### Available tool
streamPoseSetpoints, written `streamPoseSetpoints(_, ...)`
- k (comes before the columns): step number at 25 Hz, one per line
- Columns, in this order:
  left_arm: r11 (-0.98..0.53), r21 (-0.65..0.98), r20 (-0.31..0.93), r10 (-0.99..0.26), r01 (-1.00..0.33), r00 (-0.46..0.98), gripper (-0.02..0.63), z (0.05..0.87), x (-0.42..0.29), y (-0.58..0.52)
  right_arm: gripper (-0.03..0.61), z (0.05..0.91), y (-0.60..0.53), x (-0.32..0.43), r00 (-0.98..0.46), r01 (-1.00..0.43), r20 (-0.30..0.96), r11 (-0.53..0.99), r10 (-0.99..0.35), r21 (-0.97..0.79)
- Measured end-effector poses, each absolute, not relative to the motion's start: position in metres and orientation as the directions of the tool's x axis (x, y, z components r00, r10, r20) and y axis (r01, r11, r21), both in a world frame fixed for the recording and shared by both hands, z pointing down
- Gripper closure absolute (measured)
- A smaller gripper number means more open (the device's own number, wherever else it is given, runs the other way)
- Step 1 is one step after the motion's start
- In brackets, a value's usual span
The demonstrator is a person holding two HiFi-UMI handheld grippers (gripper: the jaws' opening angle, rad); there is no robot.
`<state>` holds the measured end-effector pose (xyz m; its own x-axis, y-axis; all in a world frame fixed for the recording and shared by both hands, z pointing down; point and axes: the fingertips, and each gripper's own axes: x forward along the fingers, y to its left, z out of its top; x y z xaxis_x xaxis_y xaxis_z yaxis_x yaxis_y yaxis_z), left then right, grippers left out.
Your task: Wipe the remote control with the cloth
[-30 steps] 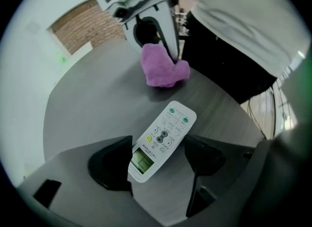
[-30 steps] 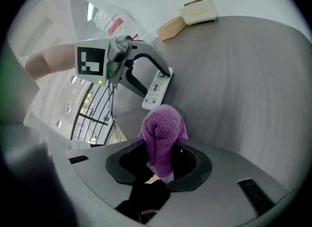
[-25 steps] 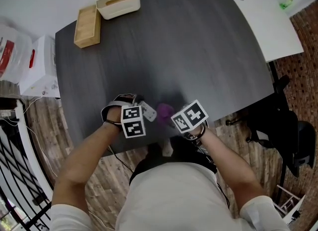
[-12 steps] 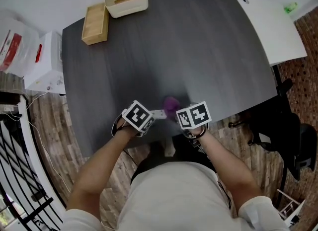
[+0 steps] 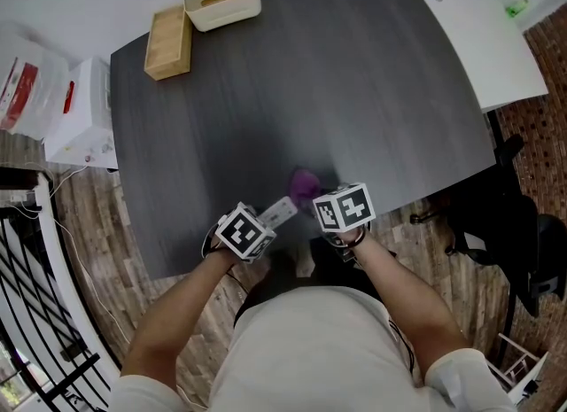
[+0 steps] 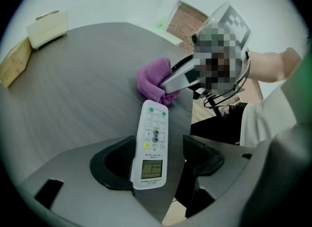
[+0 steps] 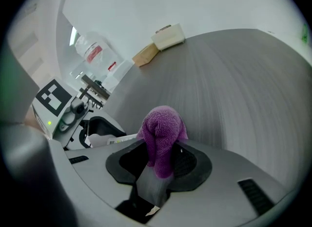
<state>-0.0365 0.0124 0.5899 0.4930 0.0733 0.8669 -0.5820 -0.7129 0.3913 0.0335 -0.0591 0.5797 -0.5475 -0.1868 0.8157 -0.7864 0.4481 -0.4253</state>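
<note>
The white remote control [image 6: 153, 143] has a small screen and buttons on its upper face. My left gripper [image 6: 155, 161] is shut on its screen end and holds it over the near edge of the dark table [image 5: 292, 82]. In the head view the remote [image 5: 282, 213] points up and to the right from the left gripper [image 5: 266, 222]. A purple cloth [image 7: 162, 133] is bunched in my right gripper [image 7: 161, 161], which is shut on it. The cloth [image 6: 153, 82] sits at the remote's far tip. The right gripper [image 5: 317, 198] stands just right of the remote.
At the table's far left corner lie a wooden box [image 5: 168, 42] and a cream container [image 5: 221, 0]. A white table [image 5: 483, 38] adjoins on the right. A white box [image 5: 80, 113] stands off the left edge and a black chair [image 5: 514, 224] off the right.
The left gripper has drawn back toward the table's near edge and turned, so the remote now slants up to the right. The cloth and right gripper have stayed nearly in place.
</note>
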Motion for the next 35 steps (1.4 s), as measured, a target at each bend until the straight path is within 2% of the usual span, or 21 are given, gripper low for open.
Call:
streamPoseSetpoints(6, -0.614, 0.549, 0.744, 0.05, -0.568, 0.666, 0.326, 0.583, -0.037, -0.003, 0.457, 0.577, -0.055, 0.038, -0.555, -0.788, 0.81, 0.43, -0.189, -0.44)
streamPoseSetpoints(8, -0.55, 0.594, 0.726, 0.052, -0.587, 0.686, 0.36, 0.588, -0.04, -0.007, 0.457, 0.575, -0.05, 0.037, -0.557, -0.785, 0.81, 0.437, -0.186, -0.439)
streamPoseSetpoints(10, -0.535, 0.602, 0.728, 0.062, -0.593, 0.683, 0.424, 0.592, -0.043, -0.007, 0.457, 0.573, -0.045, 0.035, -0.563, -0.779, 0.806, 0.445, -0.183, -0.443)
streamPoseSetpoints(13, -0.538, 0.636, 0.72, 0.155, -0.553, 0.677, 0.476, 0.594, -0.037, 0.007, 0.457, 0.577, -0.037, 0.035, -0.568, -0.774, 0.804, 0.442, -0.173, -0.452)
streamPoseSetpoints(16, -0.511, 0.689, 0.693, 0.254, -0.514, 0.675, 0.488, 0.595, -0.025, 0.027, 0.457, 0.582, -0.032, 0.03, -0.583, -0.763, 0.796, 0.447, -0.163, -0.467)
streamPoseSetpoints(19, -0.438, 0.75, 0.638, 0.279, -0.496, 0.718, 0.499, 0.594, -0.016, 0.038, 0.457, 0.582, -0.031, 0.027, -0.6, -0.748, 0.785, 0.46, -0.157, -0.479)
streamPoseSetpoints(25, -0.292, 0.825, 0.539, 0.148, -0.484, 0.829, 0.537, 0.586, -0.025, 0.028, 0.457, 0.566, -0.047, 0.033, -0.647, -0.726, 0.736, 0.456, -0.2, -0.514)
streamPoseSetpoints(28, -0.272, 0.822, 0.539, 0.088, -0.501, 0.837, 0.538, 0.585, -0.035, 0.018, 0.457, 0.562, -0.053, 0.027, -0.669, -0.689, 0.726, 0.498, -0.159, -0.526)
streamPoseSetpoints(31, -0.273, 0.812, 0.545, 0.04, -0.515, 0.838, 0.538, 0.583, -0.039, 0.009, 0.457, 0.564, -0.055, 0.022, -0.652, -0.662, 0.75, 0.568, -0.114, -0.489)
streamPoseSetpoints(35, -0.328, 0.762, 0.588, -0.008, -0.558, 0.808, 0.538, 0.584, -0.047, 0.0, 0.457, 0.569, -0.066, 0.015, -0.554, -0.587, 0.83, 0.741, -0.074, -0.326)
